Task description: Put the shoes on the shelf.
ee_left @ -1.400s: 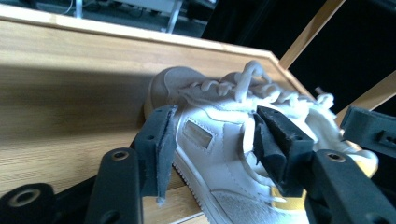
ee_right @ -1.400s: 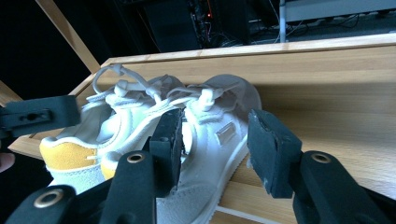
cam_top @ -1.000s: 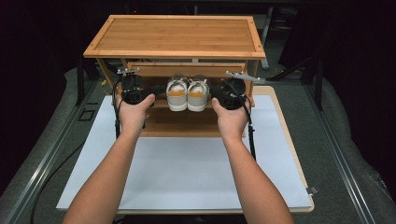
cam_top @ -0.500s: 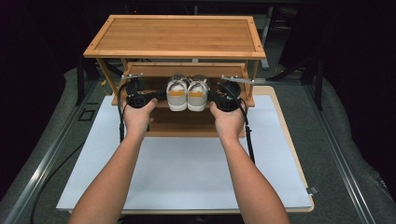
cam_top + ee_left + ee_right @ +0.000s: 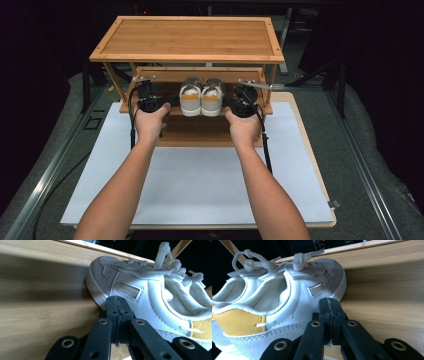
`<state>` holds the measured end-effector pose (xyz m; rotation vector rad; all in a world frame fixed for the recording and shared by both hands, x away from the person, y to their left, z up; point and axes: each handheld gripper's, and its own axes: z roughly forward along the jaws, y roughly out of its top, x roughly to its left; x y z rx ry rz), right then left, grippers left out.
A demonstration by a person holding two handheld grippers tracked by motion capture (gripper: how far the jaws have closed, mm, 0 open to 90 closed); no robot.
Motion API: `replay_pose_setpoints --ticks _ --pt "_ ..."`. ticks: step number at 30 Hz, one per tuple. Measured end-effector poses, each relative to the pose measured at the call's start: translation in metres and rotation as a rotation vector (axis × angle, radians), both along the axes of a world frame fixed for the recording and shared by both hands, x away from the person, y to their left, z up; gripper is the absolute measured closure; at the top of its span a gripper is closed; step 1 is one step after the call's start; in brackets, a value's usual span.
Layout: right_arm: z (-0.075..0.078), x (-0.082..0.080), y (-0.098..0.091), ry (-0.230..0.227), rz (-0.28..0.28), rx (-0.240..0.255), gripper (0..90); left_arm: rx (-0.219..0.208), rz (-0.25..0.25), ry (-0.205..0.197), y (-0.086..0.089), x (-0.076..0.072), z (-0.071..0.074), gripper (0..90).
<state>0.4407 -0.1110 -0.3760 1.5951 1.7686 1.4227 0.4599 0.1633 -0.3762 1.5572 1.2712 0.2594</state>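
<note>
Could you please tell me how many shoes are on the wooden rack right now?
2: the left shoe and the right shoe stand side by side on the rack's middle shelf, heels toward the person. Its top may hide others farther back.

Wood, leather, suede and matt black plastic

The shelf rack (image 5: pixel 190 37) is smooth, satin-finished bamboo-like wood with fine straight grain. The sneakers (image 5: pixel 201 99) look like smooth white leather with rough grey suede and a mustard suede heel patch, plus cloth laces. Each claw, left (image 5: pixel 117 305) and right (image 5: pixel 329 305), is matt black plastic with metal rivets.
</note>
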Motion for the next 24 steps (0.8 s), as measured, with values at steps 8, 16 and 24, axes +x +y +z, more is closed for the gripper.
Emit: replay_pose_setpoints --ticks 8,16,24 --pt "0.000 0.012 -0.002 0.013 0.003 0.012 90.0 -0.011 0.006 0.000 -0.001 0.011 -0.001 89.8" --pt "0.001 0.021 0.000 0.015 -0.016 -0.015 90.0 0.001 0.005 -0.002 -0.003 0.017 -0.001 89.8" --pt "0.001 0.028 -0.001 0.022 -0.017 -0.002 90.0 -0.015 -0.010 0.013 -0.001 0.026 -0.001 89.8"
